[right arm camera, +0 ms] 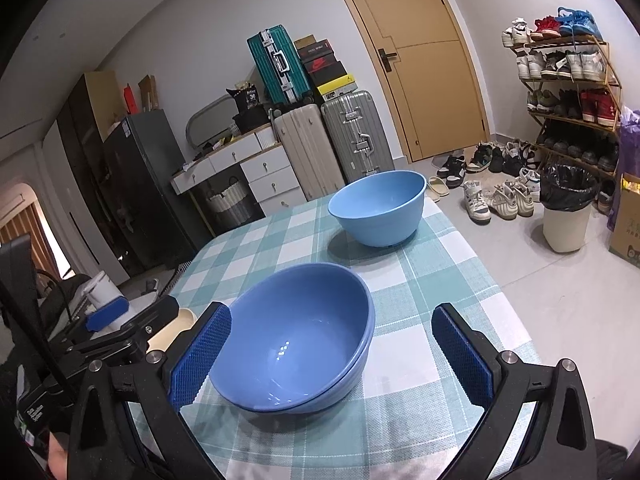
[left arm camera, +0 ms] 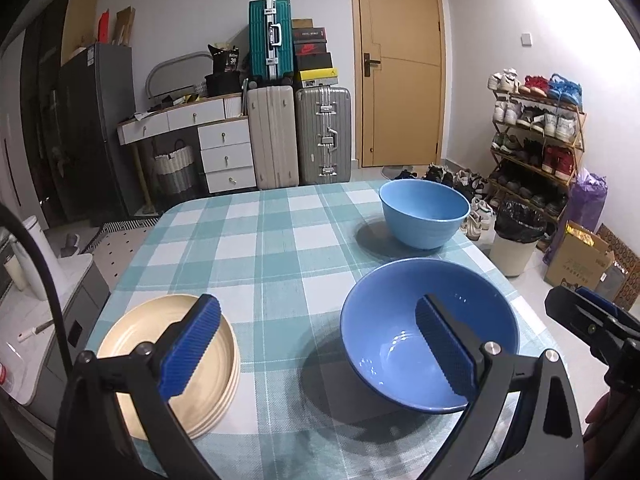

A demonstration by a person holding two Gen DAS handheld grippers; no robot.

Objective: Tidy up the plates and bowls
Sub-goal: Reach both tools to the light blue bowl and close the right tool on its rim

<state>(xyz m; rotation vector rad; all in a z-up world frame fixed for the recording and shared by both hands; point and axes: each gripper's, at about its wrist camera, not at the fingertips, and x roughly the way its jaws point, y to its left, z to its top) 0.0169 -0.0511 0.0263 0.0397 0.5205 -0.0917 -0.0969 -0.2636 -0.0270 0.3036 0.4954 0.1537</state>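
Note:
A stack of cream plates (left arm camera: 132,344) lies at the near left of the checked tablecloth (left arm camera: 260,240). A dark blue bowl (left arm camera: 384,320) stands near right; in the right wrist view this dark blue bowl (right arm camera: 304,328) shows a double rim, as if two are nested. A lighter blue bowl (left arm camera: 424,212) (right arm camera: 380,208) stands farther back, near the right edge. My left gripper (left arm camera: 318,320) is open above the cloth, between plates and bowl. My right gripper (right arm camera: 332,320) is open, its fingers on either side of the dark bowl and apart from it, holding nothing.
The right gripper (left arm camera: 580,300) shows past the table's right edge. The left gripper (right arm camera: 132,314) covers most of the cream plates (right arm camera: 182,320). On the floor to the right are a bin (right arm camera: 566,208), shoes and a shoe rack (left arm camera: 536,136). Suitcases and drawers line the back wall.

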